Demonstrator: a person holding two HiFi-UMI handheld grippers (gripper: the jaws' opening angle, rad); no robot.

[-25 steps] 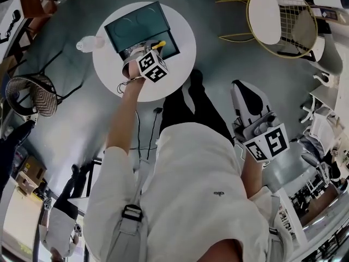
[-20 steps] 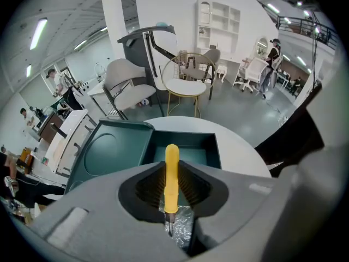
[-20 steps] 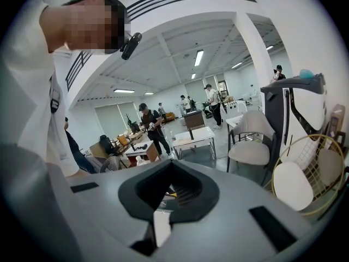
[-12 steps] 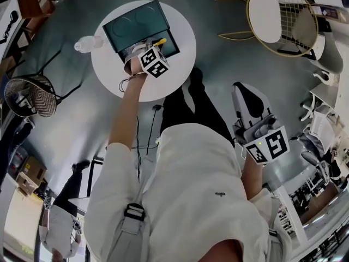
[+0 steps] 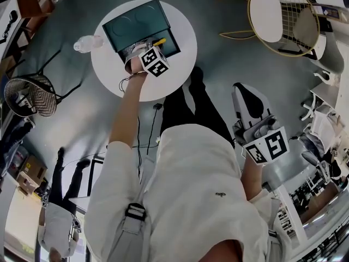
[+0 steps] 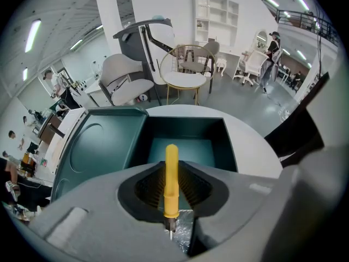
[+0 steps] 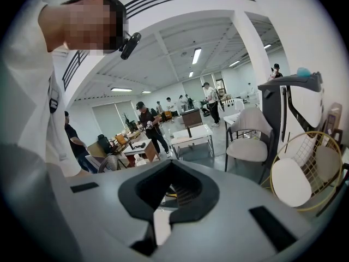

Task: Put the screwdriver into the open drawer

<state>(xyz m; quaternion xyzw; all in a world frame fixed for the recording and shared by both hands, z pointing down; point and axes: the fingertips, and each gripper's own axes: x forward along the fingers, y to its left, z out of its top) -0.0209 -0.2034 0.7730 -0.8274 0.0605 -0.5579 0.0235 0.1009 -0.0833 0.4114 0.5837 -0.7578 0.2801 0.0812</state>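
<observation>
A teal box (image 5: pixel 133 26) stands on the round white table (image 5: pixel 158 86), and its open drawer (image 5: pixel 171 45) is pulled out toward me. My left gripper (image 5: pixel 144 48) hovers at the drawer's front edge, shut on the yellow screwdriver (image 5: pixel 158 42). In the left gripper view the screwdriver (image 6: pixel 171 176) sits upright between the jaws of that gripper (image 6: pixel 171 192), handle pointing at the drawer's inner wall (image 6: pixel 185 129), metal tip toward the camera. My right gripper (image 5: pixel 260 127) hangs low beside my right hip, far from the table. Seen from its own view, this gripper (image 7: pixel 172 195) is shut and holds nothing.
A clear plastic bottle (image 5: pixel 87 43) lies at the table's left rim. A gold wire chair (image 5: pixel 281 18) stands at the upper right, a dark mesh chair (image 5: pixel 30 94) at the left. A cable (image 5: pixel 137 130) trails down from the table. A person stands at the lower left.
My left gripper has moved a little farther over the table toward the drawer with the screwdriver, then held still. The right gripper has barely shifted.
</observation>
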